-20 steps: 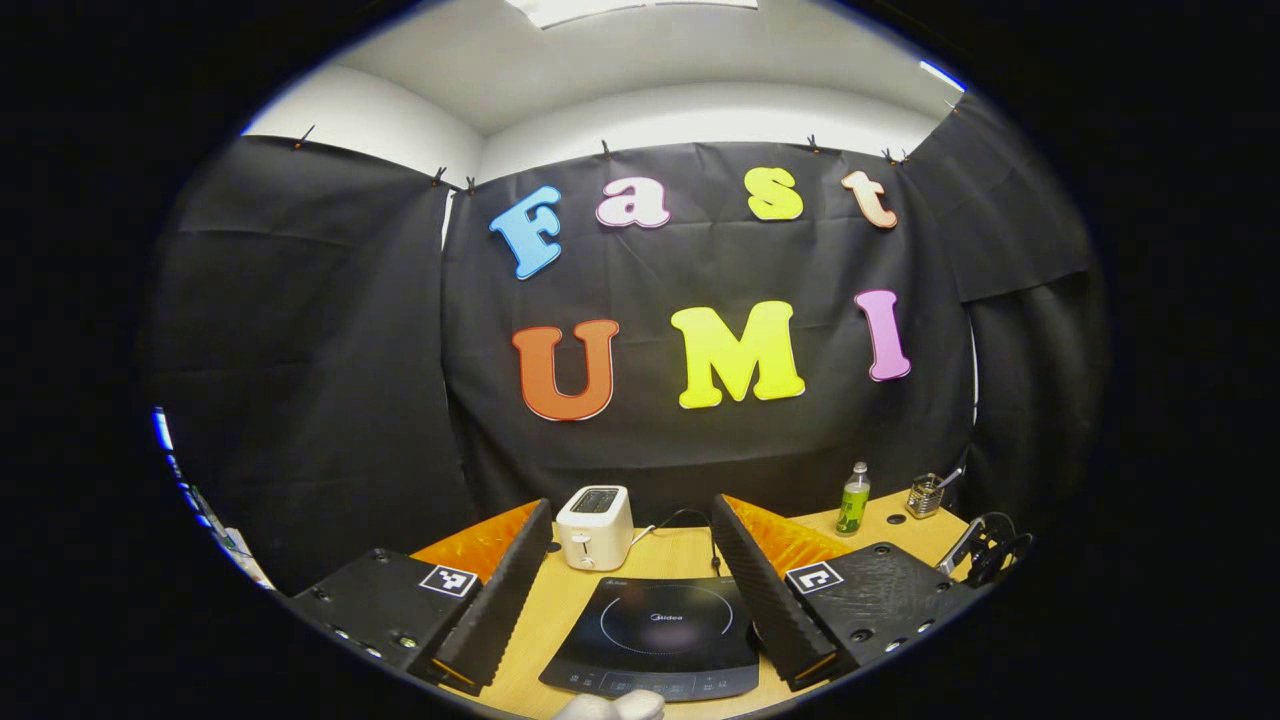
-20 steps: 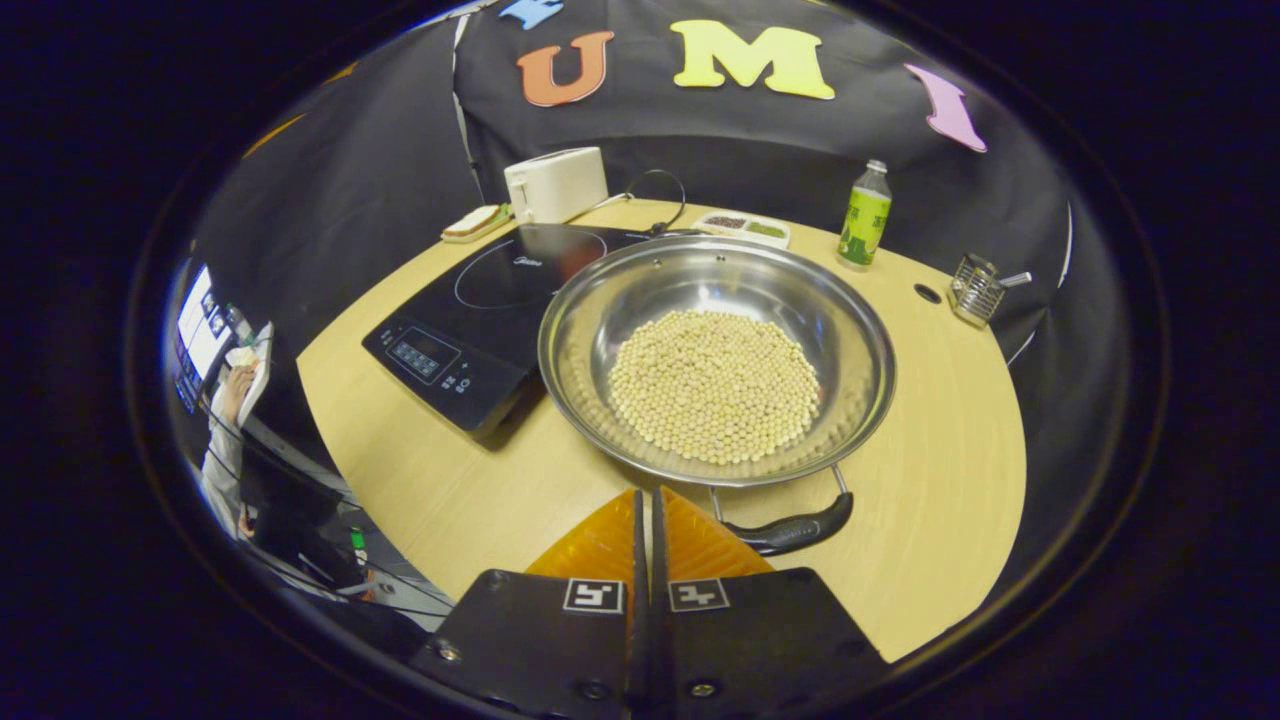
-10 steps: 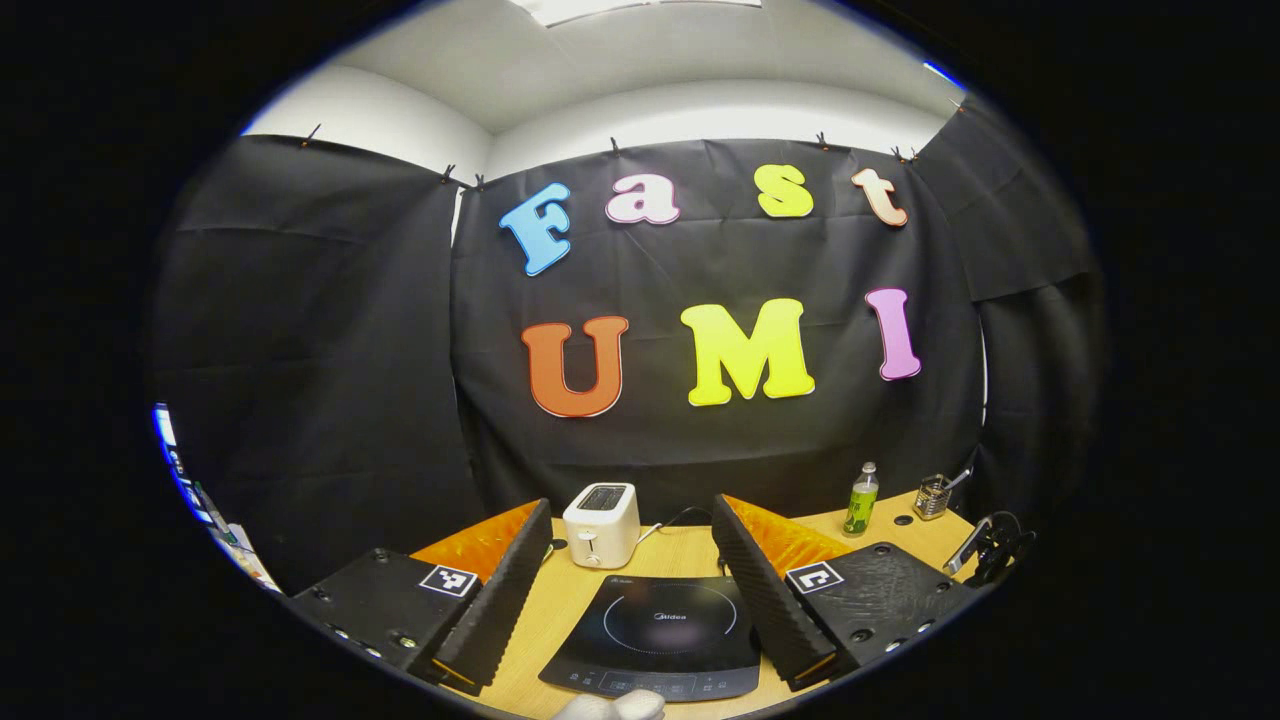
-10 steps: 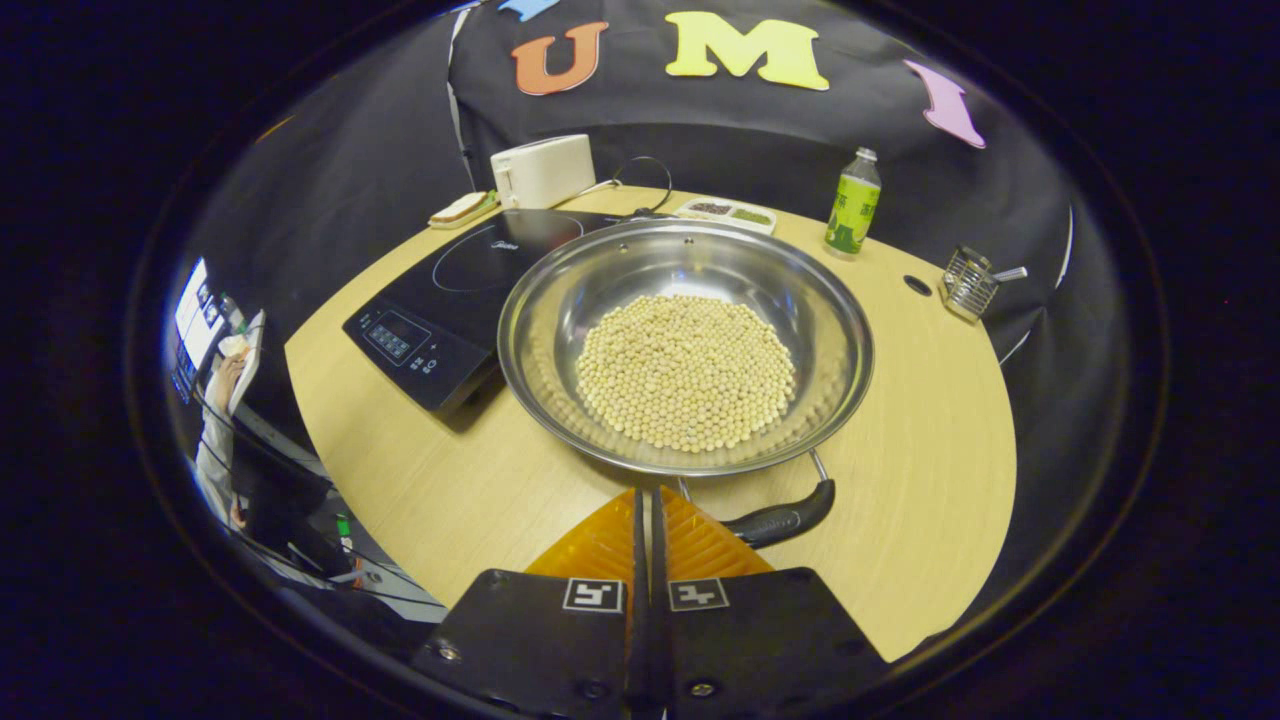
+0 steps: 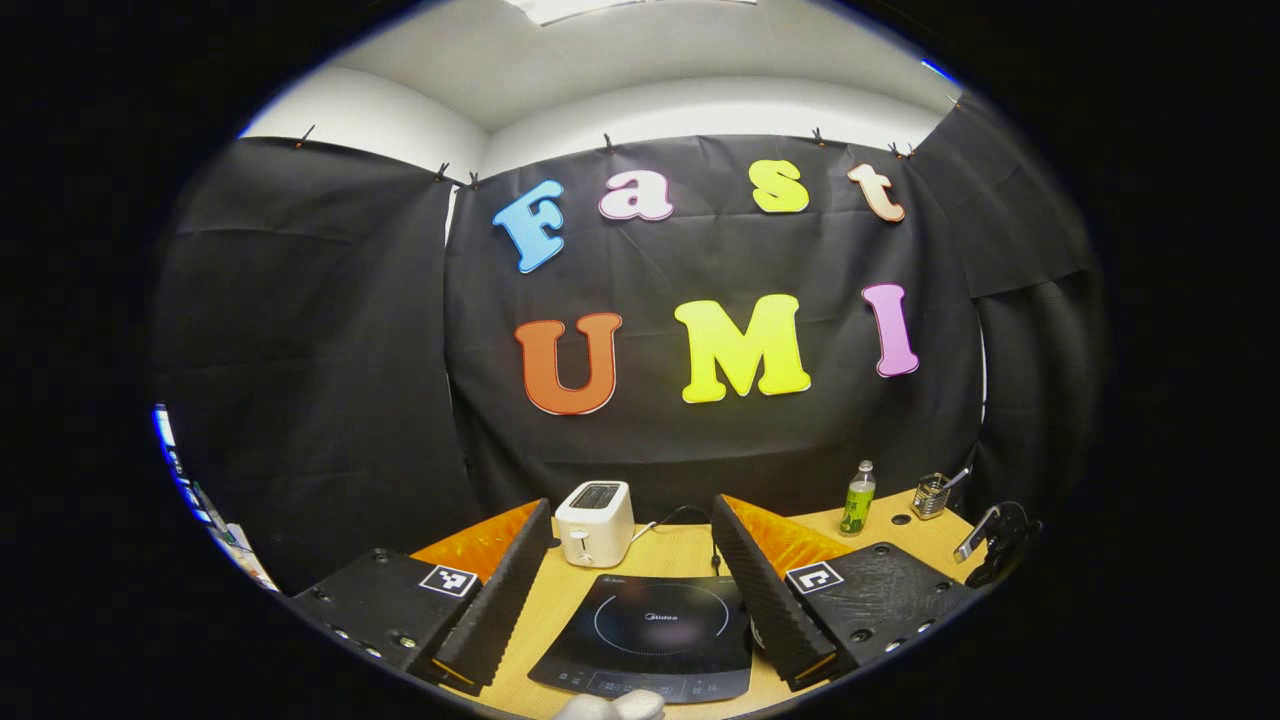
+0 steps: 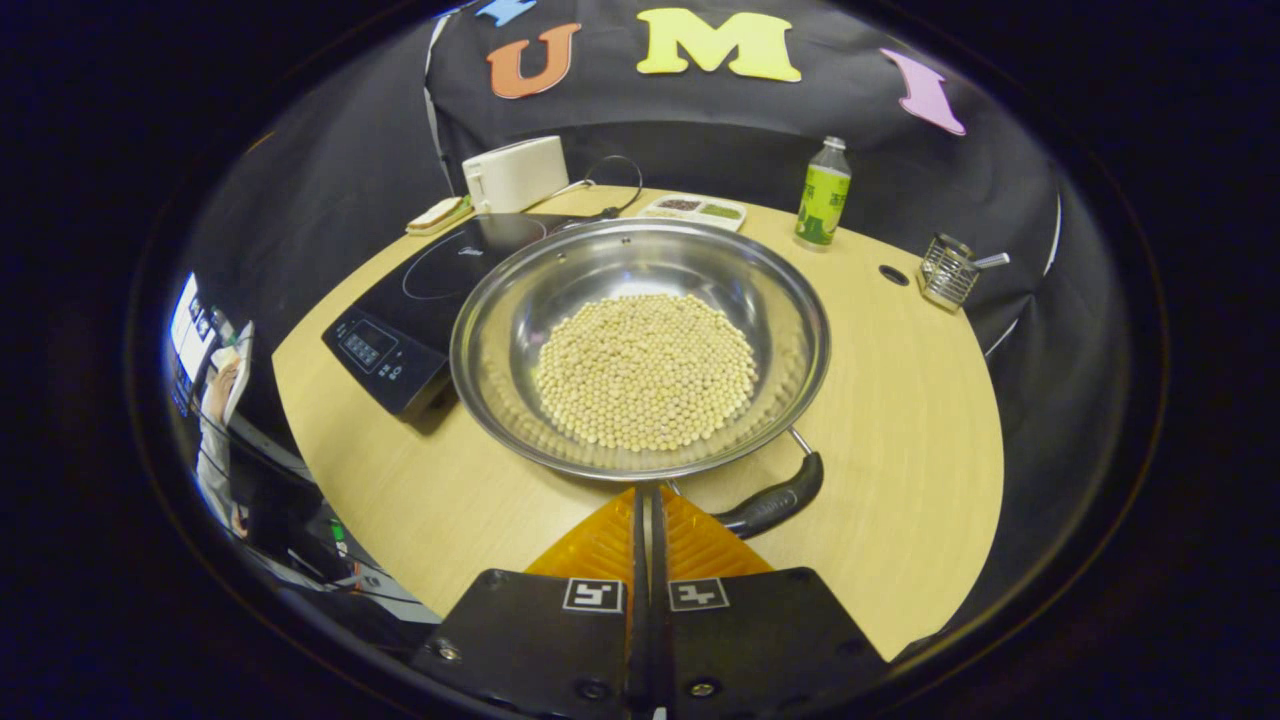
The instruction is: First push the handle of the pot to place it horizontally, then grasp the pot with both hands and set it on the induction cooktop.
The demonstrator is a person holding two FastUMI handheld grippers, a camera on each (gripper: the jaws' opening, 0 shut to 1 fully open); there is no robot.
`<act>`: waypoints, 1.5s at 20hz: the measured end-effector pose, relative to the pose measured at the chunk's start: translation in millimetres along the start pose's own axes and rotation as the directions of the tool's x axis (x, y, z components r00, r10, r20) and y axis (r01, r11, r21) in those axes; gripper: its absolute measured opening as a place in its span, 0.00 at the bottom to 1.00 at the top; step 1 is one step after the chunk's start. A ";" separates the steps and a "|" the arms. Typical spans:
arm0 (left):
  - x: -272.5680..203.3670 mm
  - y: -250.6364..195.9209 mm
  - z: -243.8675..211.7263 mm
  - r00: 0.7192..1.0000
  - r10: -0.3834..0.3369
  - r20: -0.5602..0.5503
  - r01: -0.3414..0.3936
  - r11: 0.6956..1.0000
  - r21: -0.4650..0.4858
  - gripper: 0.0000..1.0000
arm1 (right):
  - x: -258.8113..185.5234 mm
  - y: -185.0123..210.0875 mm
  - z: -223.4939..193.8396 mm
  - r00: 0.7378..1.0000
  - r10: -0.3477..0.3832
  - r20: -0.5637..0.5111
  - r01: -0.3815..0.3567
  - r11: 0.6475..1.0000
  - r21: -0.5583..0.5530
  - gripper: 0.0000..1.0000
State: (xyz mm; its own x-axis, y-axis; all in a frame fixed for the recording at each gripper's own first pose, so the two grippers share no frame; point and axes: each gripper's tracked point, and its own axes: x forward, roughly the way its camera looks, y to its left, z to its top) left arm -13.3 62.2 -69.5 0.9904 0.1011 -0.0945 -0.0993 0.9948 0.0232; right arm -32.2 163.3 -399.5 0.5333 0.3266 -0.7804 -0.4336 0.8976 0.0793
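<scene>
Behind right tongs (image 6: 645, 500) clenched empty, pot (image 6: 640, 345) handle (image 6: 772, 503) partly hidden, left tongs (image 5: 630, 560) released.

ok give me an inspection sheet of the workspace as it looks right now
Surface: light wooden table, rounded edge.
Job's things: steel pot holding pale beans sits on the table beside the induction cooktop, its rim overlapping the cooktop's near edge; black pot handle points toward the camera side.
Clutter: white toaster, green bottle, wire holder, small tray behind the pot.
Grippers: right gripper shut, tips just short of the pot handle; left gripper open, raised over the cooktop.
Cables: black cord by the toaster.
Surroundings: black cloth wall; a person's sleeve at the left edge.
</scene>
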 end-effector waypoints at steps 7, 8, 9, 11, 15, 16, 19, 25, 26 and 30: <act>7.9 -6.7 0.5 1.000 0.020 -0.007 -0.020 1.000 0.008 0.96 | 4.7 -27.2 0.3 1.000 -0.012 -0.015 0.012 1.000 -0.006 0.00; 6.7 -7.7 -1.4 1.000 0.024 -0.009 -0.024 1.000 0.010 0.96 | 5.0 -32.4 0.0 1.000 -0.013 -0.017 0.013 1.000 -0.003 0.00; 5.9 -8.8 -0.9 0.999 0.030 -0.011 -0.030 0.999 0.012 0.96 | 5.1 -37.5 0.5 1.000 -0.014 -0.018 0.014 1.000 0.000 0.00; 7.2 -9.5 -1.2 0.999 0.044 -0.016 -0.044 0.999 0.017 0.96 | 5.8 -47.2 4.0 1.000 -0.014 -0.016 0.014 1.000 0.010 0.04; 9.0 -14.5 -2.6 0.997 0.079 -0.026 -0.078 0.997 0.021 0.96 | 8.8 -67.3 11.9 1.000 -0.007 -0.016 0.007 1.000 0.013 0.04; 7.2 -16.5 -2.3 0.996 0.087 -0.029 -0.087 0.996 0.023 0.96 | 9.6 -72.4 14.7 1.000 -0.005 -0.014 0.005 1.000 0.013 0.04; 7.4 -24.4 -4.0 0.993 0.109 -0.038 -0.108 0.994 0.028 0.96 | 13.1 -88.0 19.9 1.000 0.002 -0.014 -0.002 1.000 0.013 0.04; 5.4 -44.2 -6.4 0.987 0.148 -0.061 -0.146 0.988 0.040 0.96 | 21.1 -113.2 29.6 1.000 0.029 -0.006 -0.029 1.000 0.012 0.04; 4.7 -47.1 -5.9 0.986 0.155 -0.061 -0.152 0.987 0.042 0.96 | 22.3 -116.8 31.0 0.999 0.034 -0.006 -0.034 0.999 0.006 0.04; 3.0 -59.0 -8.6 0.982 0.174 -0.069 -0.171 0.984 0.047 0.96 | 27.6 -129.5 38.5 0.999 0.042 -0.002 -0.042 0.999 -0.025 0.04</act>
State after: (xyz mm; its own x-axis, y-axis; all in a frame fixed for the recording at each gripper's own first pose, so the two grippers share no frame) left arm -5.3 4.0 -79.7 0.9489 0.2734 -0.1578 -0.2626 0.9611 0.0861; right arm 66.7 67.5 -407.5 0.5131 0.3637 -0.7775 -0.4741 0.8752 0.0965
